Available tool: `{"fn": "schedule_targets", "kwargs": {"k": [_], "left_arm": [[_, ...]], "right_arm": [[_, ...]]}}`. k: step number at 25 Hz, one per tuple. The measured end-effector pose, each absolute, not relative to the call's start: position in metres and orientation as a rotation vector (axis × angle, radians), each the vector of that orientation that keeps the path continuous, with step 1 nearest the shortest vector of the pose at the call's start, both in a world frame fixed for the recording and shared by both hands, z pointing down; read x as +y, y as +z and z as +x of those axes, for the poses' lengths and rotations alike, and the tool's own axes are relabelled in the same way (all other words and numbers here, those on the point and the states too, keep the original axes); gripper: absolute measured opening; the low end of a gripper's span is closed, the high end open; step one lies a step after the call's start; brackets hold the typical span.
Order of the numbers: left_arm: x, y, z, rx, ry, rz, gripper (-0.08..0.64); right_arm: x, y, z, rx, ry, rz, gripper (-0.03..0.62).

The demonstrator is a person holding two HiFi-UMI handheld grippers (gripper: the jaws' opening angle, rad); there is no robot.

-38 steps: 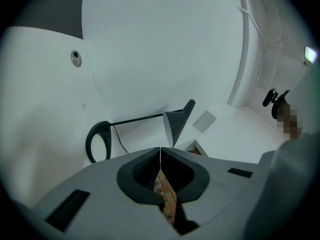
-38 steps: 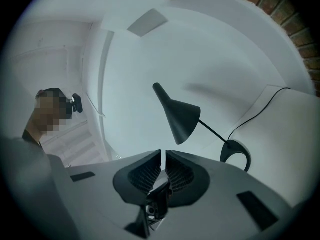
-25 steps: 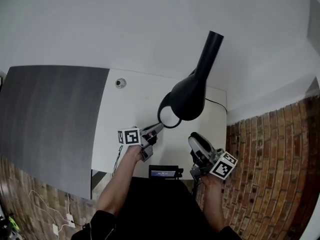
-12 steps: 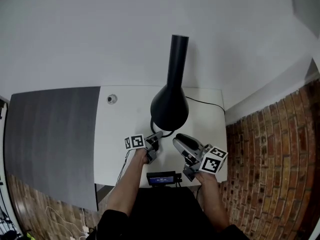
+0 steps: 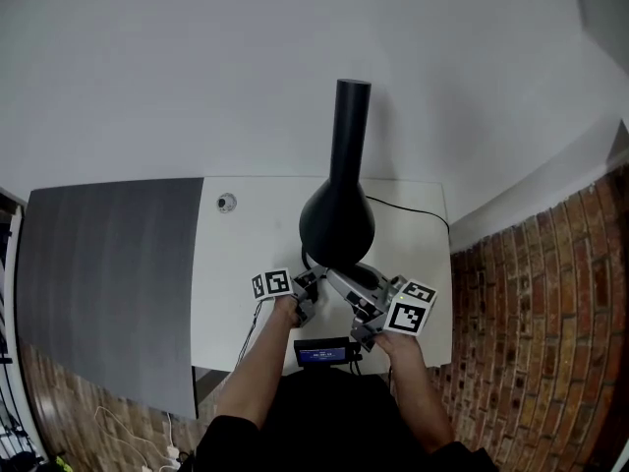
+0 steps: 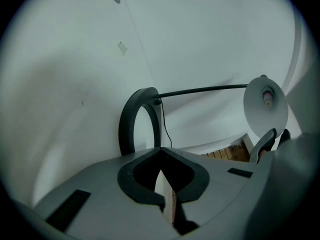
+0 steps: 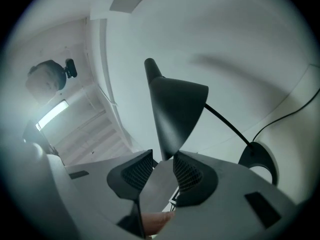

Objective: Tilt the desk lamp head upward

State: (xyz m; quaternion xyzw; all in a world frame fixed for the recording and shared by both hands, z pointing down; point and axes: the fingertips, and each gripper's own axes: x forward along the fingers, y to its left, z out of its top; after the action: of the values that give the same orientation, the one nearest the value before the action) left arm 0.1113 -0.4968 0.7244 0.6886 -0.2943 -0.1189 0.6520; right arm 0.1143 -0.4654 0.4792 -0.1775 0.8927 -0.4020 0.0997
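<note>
A black desk lamp stands on the white desk (image 5: 256,244), its cone-shaped head (image 5: 337,219) hanging over the desk's middle and its neck (image 5: 352,116) reaching toward the wall. In the right gripper view the head (image 7: 175,109) fills the centre, and its near rim comes down between the fingertips of my right gripper (image 7: 163,154), whose jaws stand a little apart. The lamp's ring base (image 7: 257,159) lies behind. My left gripper (image 5: 313,281) sits just left of the head, shut and empty. In the left gripper view I see the ring base (image 6: 140,119) and the head's white inside (image 6: 265,104).
A small device with a lit screen (image 5: 322,350) sits at the desk's front edge. A grey panel (image 5: 108,273) adjoins the desk on the left and a brick floor (image 5: 531,342) lies to the right. A round grommet (image 5: 227,203) and the lamp cable (image 5: 413,209) are on the desk.
My right gripper has moved left up to the lamp head's rim and its jaws have narrowed. The head camera has shifted, so the lamp now looks upright. The left gripper has barely moved.
</note>
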Motion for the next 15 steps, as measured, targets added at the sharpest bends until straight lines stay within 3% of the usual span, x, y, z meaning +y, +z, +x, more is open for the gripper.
{"fn": "schedule_targets", "kwargs": {"k": [15], "left_arm": [[-0.497,0.726,0.112,-0.664,-0.27,1.558,0.011]], "right_arm": [[-0.446,0.452,0.115,2.617,-1.134,-0.415,0.121]]}}
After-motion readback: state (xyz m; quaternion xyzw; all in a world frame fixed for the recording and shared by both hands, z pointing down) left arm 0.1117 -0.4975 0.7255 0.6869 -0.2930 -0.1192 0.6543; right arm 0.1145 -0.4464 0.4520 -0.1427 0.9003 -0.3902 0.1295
